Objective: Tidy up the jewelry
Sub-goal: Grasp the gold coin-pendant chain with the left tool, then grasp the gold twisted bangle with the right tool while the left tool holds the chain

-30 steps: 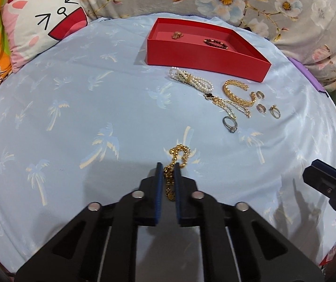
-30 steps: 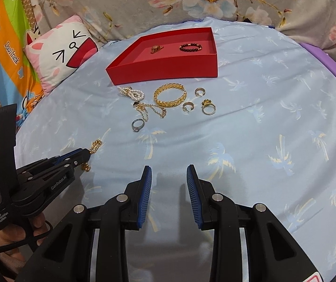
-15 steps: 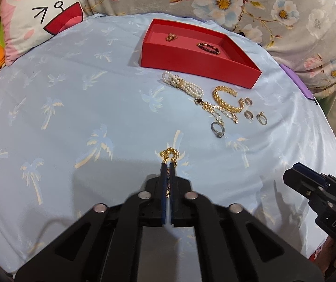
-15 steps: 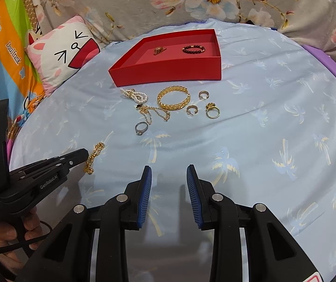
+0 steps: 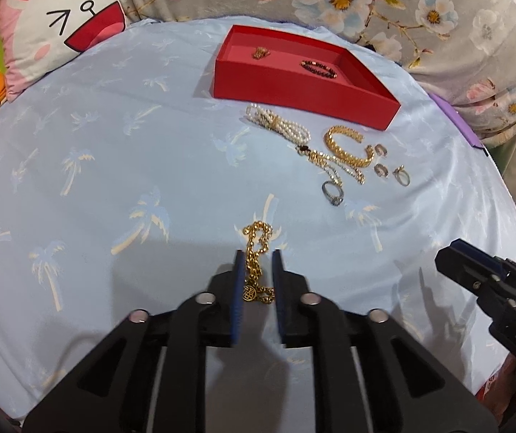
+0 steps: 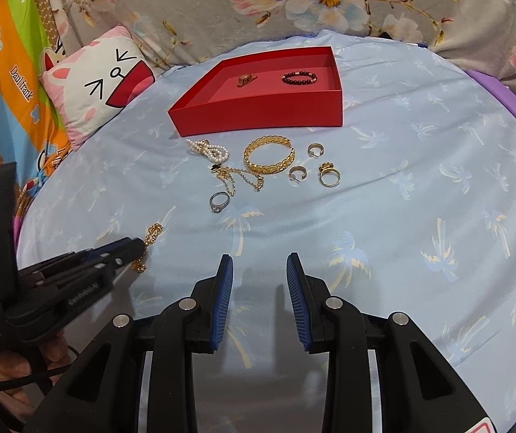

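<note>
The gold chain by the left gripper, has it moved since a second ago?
No. The gold chain lies equally far from the silver ring; only the left gripper opened around it.

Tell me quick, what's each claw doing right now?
Left gripper: open, astride the gold chain bracelet, not gripping.
Right gripper: open, empty.

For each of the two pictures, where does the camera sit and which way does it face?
Left wrist: behind the open left tool, facing the red cardboard tray; gold chain bracelet between its fingers.
Right wrist: behind the open right tool, facing the same tray; the left tool and a hand show at left.
Shared: tray, bracelet, light blue palm-print cloth.
</note>
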The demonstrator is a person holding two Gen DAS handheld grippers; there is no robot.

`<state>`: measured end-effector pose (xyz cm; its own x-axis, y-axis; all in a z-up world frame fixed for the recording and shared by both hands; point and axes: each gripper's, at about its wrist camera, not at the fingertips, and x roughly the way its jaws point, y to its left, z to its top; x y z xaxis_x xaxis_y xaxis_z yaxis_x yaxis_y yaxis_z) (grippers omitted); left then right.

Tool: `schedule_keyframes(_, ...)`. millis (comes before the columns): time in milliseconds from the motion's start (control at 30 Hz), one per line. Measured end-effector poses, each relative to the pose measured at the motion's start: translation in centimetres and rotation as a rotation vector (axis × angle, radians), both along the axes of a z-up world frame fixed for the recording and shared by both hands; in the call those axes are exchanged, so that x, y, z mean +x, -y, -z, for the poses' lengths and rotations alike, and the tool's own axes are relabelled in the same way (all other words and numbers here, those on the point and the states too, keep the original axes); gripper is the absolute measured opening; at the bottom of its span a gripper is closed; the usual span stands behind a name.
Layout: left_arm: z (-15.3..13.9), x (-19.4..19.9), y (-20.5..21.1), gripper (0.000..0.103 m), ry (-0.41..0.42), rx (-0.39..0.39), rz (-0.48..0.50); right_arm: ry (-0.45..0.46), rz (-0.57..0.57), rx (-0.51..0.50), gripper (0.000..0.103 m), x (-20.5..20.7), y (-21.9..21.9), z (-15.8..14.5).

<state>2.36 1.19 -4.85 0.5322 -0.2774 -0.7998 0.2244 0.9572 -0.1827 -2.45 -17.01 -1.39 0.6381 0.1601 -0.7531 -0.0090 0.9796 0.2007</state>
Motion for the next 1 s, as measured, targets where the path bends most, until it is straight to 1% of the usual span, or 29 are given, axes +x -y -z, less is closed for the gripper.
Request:
schedule_keyframes(33, 0.3, 0.0, 0.1, 0.016, -0.007, 0.002, 0.001, 0.0, -0.001, -0.001, 0.031, 0.0, 0.0, 0.0)
schedule_keyframes(67, 0.3, -0.1, 0.2, 0.016, 0.016, 0.009, 0.0, 0.0, -0.002, -0.002, 0.031, 0.1, -0.1, 0.0)
schedule_keyframes(133, 0.3, -0.1, 0.6, 0.016, 0.031, 0.035, 0.01, -0.003, -0.003, -0.003, 0.031, 0.2, -0.1, 0.0)
schedule_keyframes(167, 0.4, -0.1, 0.6, 0.008, 0.032, 0.037, 0.013, -0.004, -0.002, -0.002, 0.031, 0.3, -0.1, 0.0)
schedule_keyframes(200, 0.4, -0.1, 0.6, 0.005, 0.034, 0.042, 0.015, -0.005, -0.003, -0.002, 0.031, 0.3, -0.1, 0.1)
schedule_keyframes(233, 0.5, -0.1, 0.7, 0.003, 0.038, 0.048, 0.022, -0.005, -0.002, -0.003, 0.031, 0.4, -0.1, 0.1)
schedule_keyframes(367, 0.4, 0.1, 0.7, 0.003, 0.037, 0.045, 0.029, -0.002, -0.006, -0.009, 0.031, 0.8, -0.1, 0.2)
schedule_keyframes(433, 0.1, 0.2, 0.5, 0.003, 0.031, 0.025, 0.029, 0.004, -0.005, -0.018, 0.031, 1.5, -0.1, 0.2)
schedule_keyframes(667, -2.8, 0.6, 0.3, 0.003, 0.08, -0.031, 0.038, 0.034, -0.013, -0.008, 0.031, 5.4, 0.3, -0.4)
schedule_keyframes(767, -4.2, 1.1, 0.2, 0.003, 0.097, -0.056, 0.035, 0.038, -0.037, -0.008, 0.031, 7.7, -0.1, -0.6)
schedule_keyframes(867, -5.6, 1.9, -0.4, 0.003, 0.114, -0.083, 0.024, 0.037, -0.068, -0.034, 0.031, 9.8, -0.9, -0.5)
schedule_keyframes(1000, -7.1, 3.1, -1.5, 0.003, 0.14, -0.098, -0.001, 0.028, -0.103, -0.061, 0.031, 12.3, -1.9, 0.0)
